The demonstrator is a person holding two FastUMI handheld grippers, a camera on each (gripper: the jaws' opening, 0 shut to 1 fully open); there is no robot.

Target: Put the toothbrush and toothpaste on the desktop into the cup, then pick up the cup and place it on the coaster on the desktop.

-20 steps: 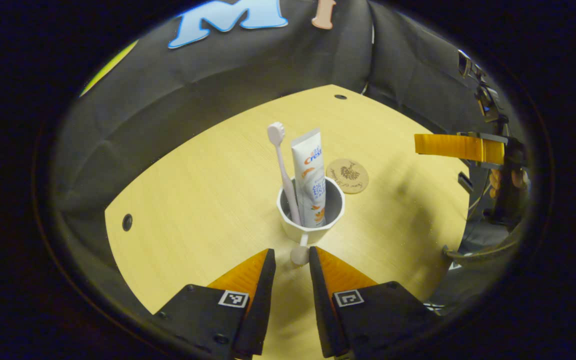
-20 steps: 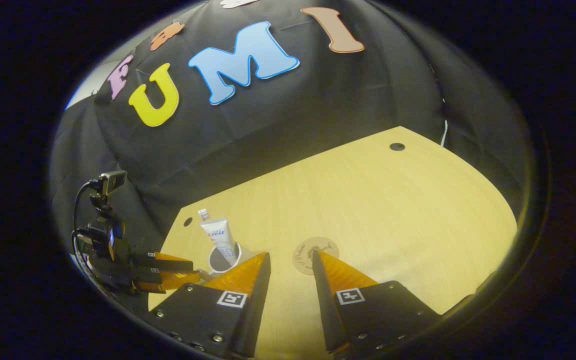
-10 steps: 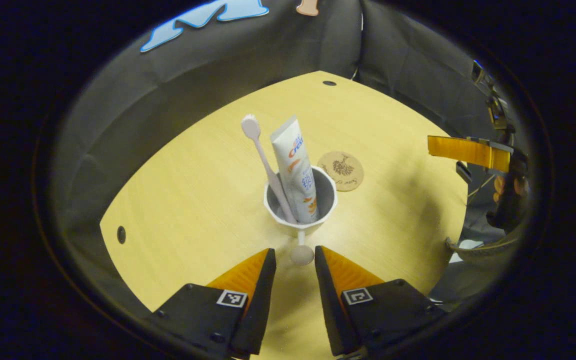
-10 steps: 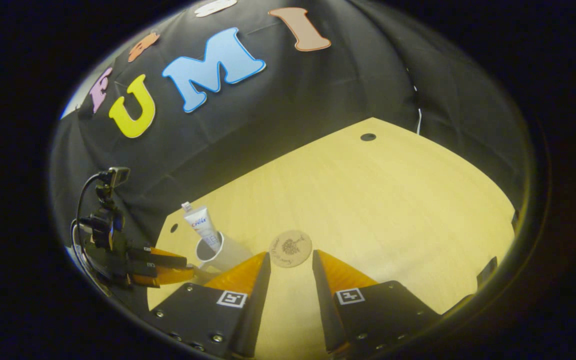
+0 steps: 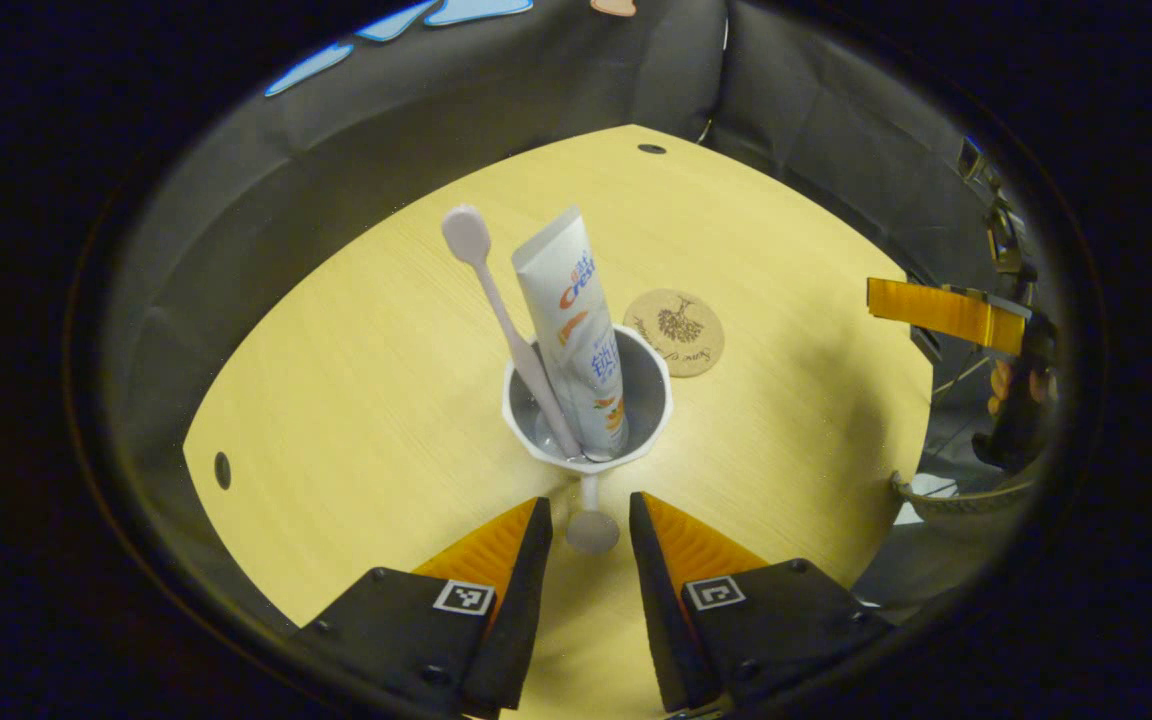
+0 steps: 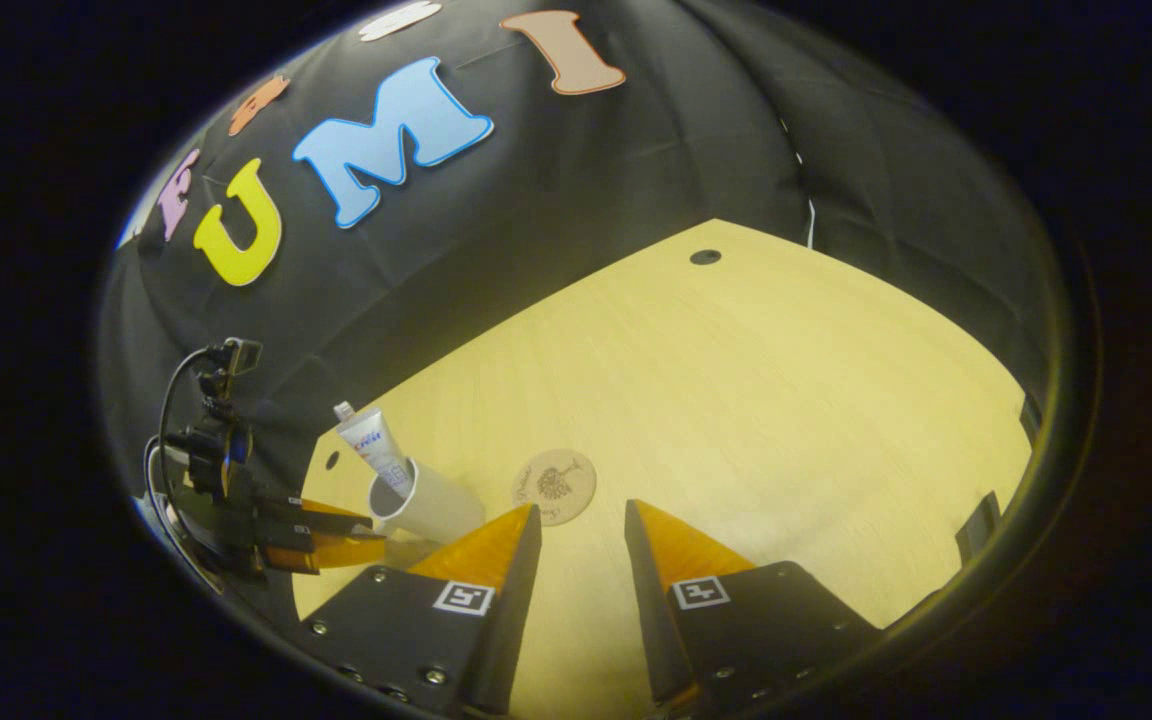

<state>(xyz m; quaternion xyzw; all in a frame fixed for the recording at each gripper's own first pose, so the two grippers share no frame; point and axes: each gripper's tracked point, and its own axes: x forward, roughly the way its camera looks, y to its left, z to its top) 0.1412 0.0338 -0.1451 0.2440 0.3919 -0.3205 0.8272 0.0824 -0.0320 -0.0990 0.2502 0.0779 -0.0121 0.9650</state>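
White cup (image 5: 588,405) with toothbrush (image 5: 509,320) and toothpaste tube (image 5: 570,320) both standing in it has come closer in the left gripper view than a second ago, and its knobbed handle (image 5: 592,528) now sits deeper between the left gripper (image 5: 586,520) fingers. Jaws are part open, straddling the knob; I can't tell if either pad touches it, so no grip yet. Loading looks done; what's left is clamp, lift, carry. Cork coaster (image 5: 674,332) lies just beyond the cup, close but apart. Right gripper (image 6: 581,520) is part open, holding nothing, and has drifted so the coaster (image 6: 554,486) now sits left of its fingers. Surface is a light wood-grain desktop (image 5: 356,380) with cable holes, black cloth wall behind, a small camera rig (image 6: 221,400) at the edge.
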